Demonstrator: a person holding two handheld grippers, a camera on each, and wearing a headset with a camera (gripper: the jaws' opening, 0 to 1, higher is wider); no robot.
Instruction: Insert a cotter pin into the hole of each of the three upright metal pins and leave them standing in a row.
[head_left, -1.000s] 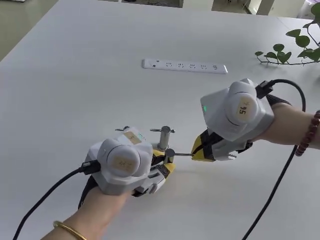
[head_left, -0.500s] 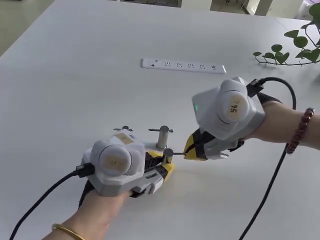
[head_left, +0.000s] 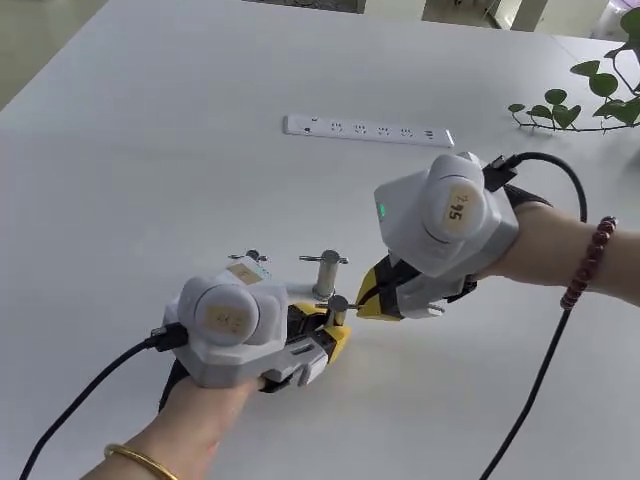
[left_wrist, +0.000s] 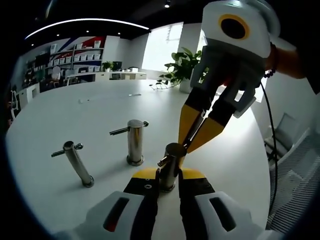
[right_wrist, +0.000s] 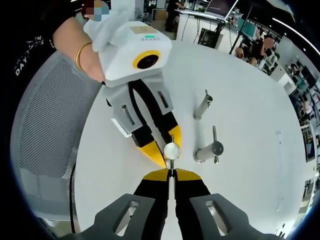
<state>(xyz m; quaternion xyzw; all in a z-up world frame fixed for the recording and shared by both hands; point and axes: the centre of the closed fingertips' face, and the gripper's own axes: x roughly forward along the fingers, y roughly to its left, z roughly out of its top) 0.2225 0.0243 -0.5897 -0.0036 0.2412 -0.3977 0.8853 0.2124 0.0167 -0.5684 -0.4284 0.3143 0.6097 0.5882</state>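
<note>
Head view: the left claw (head_left: 330, 336) clamps the pin (head_left: 338, 308) upright between its tips, and the right claw (head_left: 368, 300) meets it from the side.

Left gripper view: the middle pin (left_wrist: 134, 142) and far pin (left_wrist: 77, 162), both cottered, stand ahead-left of the jaws.

Right gripper view: the jaws are pinched on the cotter (right_wrist: 171, 166), tip at the pin's hole. It is likely thin, springy, slippery wire, best pinched at its head. The pin is stiff, best gripped low.

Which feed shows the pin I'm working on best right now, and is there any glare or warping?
Head view: soft even light, sharp, but the front pin is tiny and partly covered. Left gripper view: crisp on that pin, though fisheye curves the table and the window blows out. Right gripper view: the pin's top glints pale; the cotter pin is a thin sliver.
</note>
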